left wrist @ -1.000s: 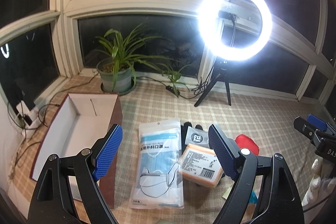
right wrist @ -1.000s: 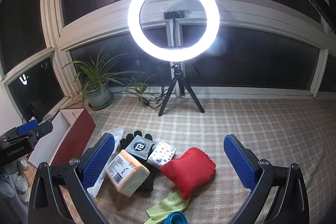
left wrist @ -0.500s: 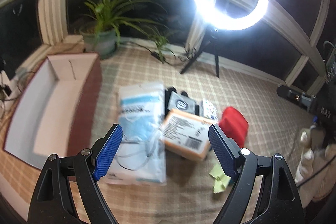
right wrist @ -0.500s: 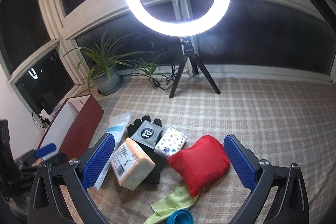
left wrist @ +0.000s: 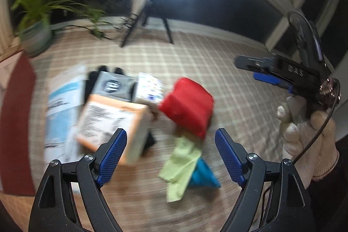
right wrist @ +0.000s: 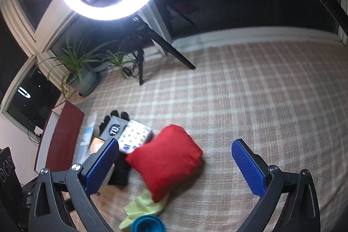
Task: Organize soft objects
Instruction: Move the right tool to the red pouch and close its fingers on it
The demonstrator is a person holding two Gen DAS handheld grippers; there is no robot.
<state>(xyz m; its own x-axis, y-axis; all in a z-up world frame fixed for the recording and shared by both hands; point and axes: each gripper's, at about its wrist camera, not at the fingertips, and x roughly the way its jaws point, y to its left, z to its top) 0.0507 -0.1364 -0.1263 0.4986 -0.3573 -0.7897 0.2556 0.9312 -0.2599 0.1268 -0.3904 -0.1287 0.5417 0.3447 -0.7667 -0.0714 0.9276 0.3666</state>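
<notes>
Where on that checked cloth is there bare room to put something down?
Bare cloth stretches right of the red pouch toward the window wall, and behind the pile up to the tripod. It is crowded from the pouch left to the red box.

The left claw stood wide open, its two blue-padded fingers spread far apart with nothing between them, black arms angling down and forward. Off to its right, and higher, the right claw appeared side-on, gripped by a hand in a pale knitted glove, a dark sleeve behind it. In its own view the right claw was likewise spread wide and empty, tilted downward.
</notes>
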